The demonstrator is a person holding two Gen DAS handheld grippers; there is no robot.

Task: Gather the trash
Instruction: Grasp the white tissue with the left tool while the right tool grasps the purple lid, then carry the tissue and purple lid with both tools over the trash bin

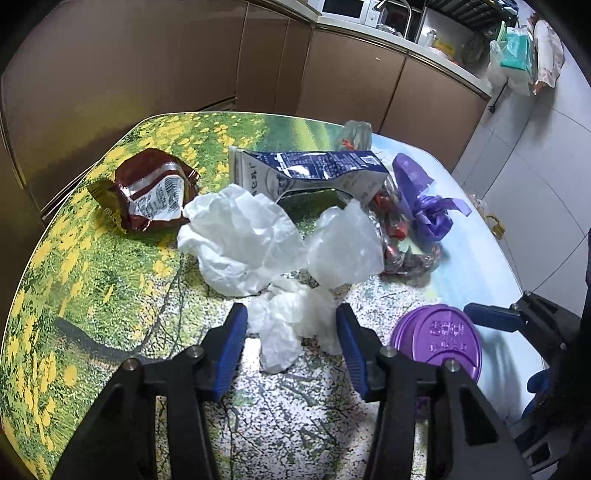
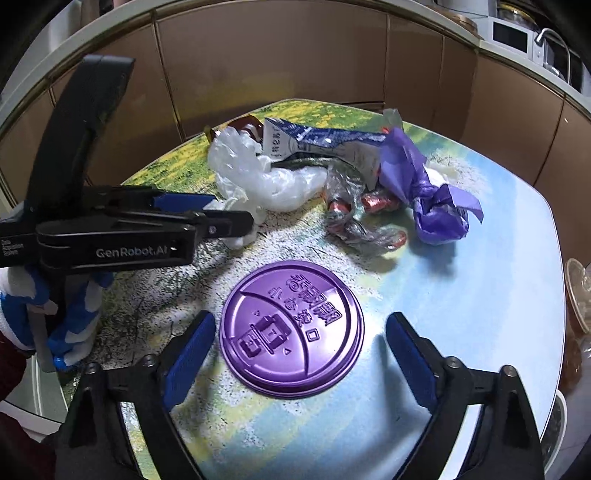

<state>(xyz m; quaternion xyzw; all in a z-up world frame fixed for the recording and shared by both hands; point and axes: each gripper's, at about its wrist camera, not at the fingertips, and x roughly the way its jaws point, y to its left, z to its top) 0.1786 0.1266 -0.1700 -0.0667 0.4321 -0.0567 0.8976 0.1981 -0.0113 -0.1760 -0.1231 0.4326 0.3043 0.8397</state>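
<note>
Trash lies on a table with a meadow print (image 1: 92,266). My left gripper (image 1: 291,325) is open, its blue fingers on either side of a crumpled white tissue (image 1: 288,325). Behind it lie white plastic bags (image 1: 240,236), a brown snack wrapper (image 1: 151,188), a flattened blue milk carton (image 1: 314,170), a clear bag of red wrappers (image 1: 399,236) and a purple bag (image 1: 424,199). My right gripper (image 2: 299,332) is open around a purple cup lid (image 2: 291,328), which lies flat on the table (image 2: 480,295). The left gripper (image 2: 221,214) also shows in the right wrist view, seen side-on.
Brown cabinets (image 1: 351,81) stand behind the table, with a counter holding a microwave (image 1: 343,9) and bags (image 1: 517,51). A tiled floor (image 1: 535,155) lies to the right. A glass jar (image 2: 578,295) stands past the table's right edge.
</note>
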